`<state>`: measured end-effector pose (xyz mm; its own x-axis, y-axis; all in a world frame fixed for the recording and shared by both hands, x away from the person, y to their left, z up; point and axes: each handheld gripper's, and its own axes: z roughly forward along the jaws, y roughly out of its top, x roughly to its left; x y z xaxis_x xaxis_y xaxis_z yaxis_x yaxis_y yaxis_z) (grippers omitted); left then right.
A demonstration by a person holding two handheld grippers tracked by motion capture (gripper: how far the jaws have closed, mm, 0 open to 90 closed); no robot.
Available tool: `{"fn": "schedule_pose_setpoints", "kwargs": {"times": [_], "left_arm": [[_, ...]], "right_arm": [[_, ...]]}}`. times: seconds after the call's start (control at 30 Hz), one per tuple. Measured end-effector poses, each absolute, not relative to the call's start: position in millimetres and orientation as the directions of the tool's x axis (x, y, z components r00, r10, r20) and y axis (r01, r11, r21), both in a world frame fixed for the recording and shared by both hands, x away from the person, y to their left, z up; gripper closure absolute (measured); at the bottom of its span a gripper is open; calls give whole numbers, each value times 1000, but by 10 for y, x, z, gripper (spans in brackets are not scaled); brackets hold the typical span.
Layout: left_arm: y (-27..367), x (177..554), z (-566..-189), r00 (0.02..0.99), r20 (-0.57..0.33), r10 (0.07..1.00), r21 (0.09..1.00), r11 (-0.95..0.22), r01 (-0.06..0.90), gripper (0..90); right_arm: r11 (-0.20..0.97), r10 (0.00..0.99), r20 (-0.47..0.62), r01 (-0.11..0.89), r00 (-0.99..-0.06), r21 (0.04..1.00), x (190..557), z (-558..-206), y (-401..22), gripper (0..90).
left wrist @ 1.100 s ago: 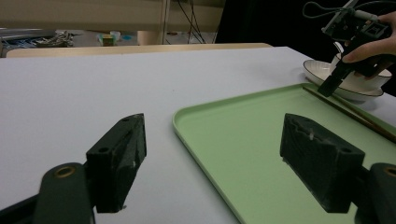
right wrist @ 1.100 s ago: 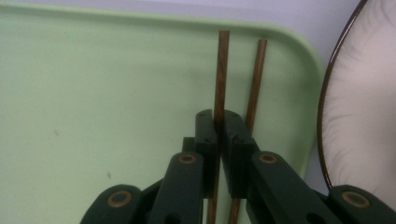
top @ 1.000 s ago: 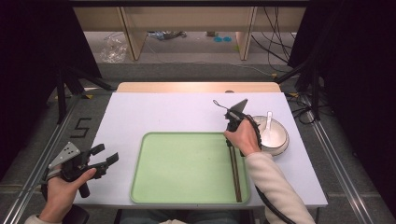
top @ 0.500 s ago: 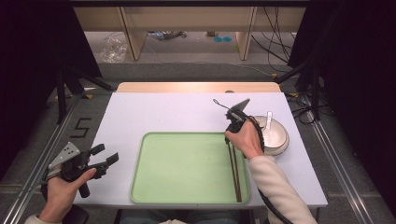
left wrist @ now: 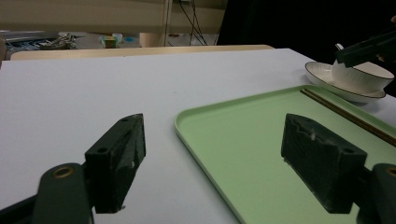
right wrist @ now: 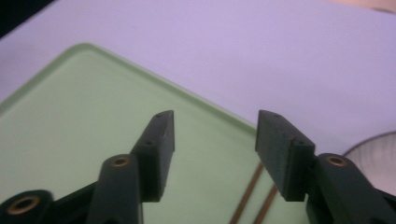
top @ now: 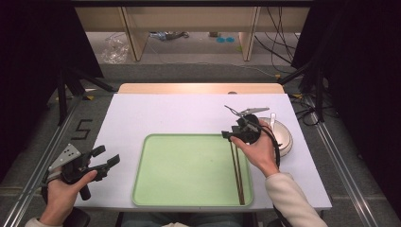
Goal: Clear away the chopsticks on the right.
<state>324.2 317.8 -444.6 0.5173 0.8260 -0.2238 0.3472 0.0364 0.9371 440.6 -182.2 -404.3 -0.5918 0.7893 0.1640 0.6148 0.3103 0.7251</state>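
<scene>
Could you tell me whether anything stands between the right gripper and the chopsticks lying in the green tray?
Nothing visible does. The right gripper hangs open over the far end of the chopsticks, which lie along the right side of the green tray. The bowl sits off to the right, outside the tray.

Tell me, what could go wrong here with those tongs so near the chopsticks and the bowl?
The right tongs hang open over the far ends of the chopsticks on the green tray. The sticks are thin and lie flat, so a grab may catch one or slip. The bowl on its saucer sits just beside that hand, so a careless swing might knock it. The left tongs look out of harm's way.
</scene>
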Motion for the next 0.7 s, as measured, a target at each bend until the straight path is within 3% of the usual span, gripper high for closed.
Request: {"fn": "schedule_pose_setpoints", "kwargs": {"times": [0.17,0.33,0.7], "left_arm": [[3183,3239,-4441,517,-221,827,939,37,343,215],[3185,3239,-4441,516,-222,827,939,39,342,214],[3176,3240,-4434,515,-220,828,939,38,341,210]], "right_arm": [[289,717,145,479,-682,829,4085,-4025,-1910,425],[237,709,123,399,-694,886,3686,-4030,-2059,399],[211,722,104,360,-684,909,3402,-4083,-2218,369]]}}
